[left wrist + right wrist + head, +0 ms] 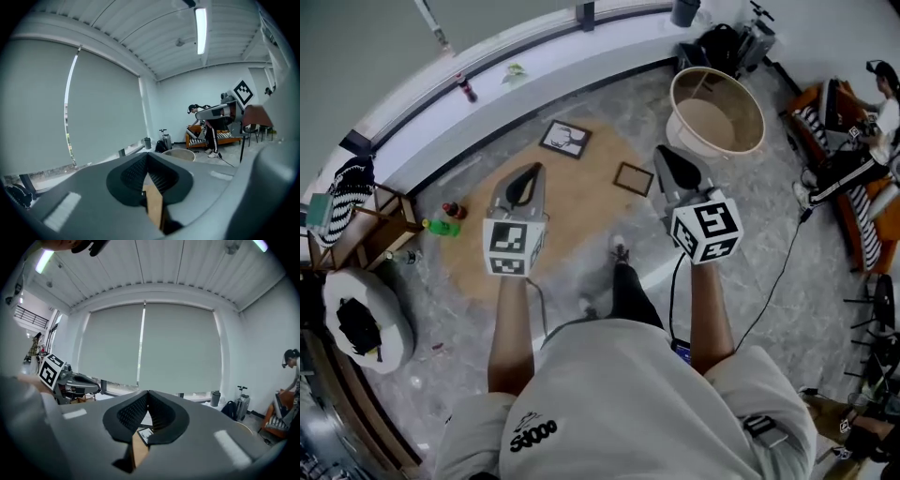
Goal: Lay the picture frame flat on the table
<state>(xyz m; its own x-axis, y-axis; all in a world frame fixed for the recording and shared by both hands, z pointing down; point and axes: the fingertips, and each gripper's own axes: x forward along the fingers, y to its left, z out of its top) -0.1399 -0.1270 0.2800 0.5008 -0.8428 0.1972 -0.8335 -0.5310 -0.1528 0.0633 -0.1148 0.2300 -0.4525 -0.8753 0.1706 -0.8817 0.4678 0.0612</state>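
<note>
Two picture frames lie flat on the round wooden table far below me: a black-bordered frame with a white picture, and a smaller thin frame with a brown inside. Both grippers are held high above the table and touch neither frame. My left gripper is shut with nothing in it; in its own view the pads meet over a strip of table wood. My right gripper is shut and empty too. Below its closed jaws, the right gripper view shows a corner of the black-bordered frame.
A large round beige tub stands right of the table. A green bottle and a red one lie at the table's left edge. A white beanbag and a wooden rack are at left. A person sits at right.
</note>
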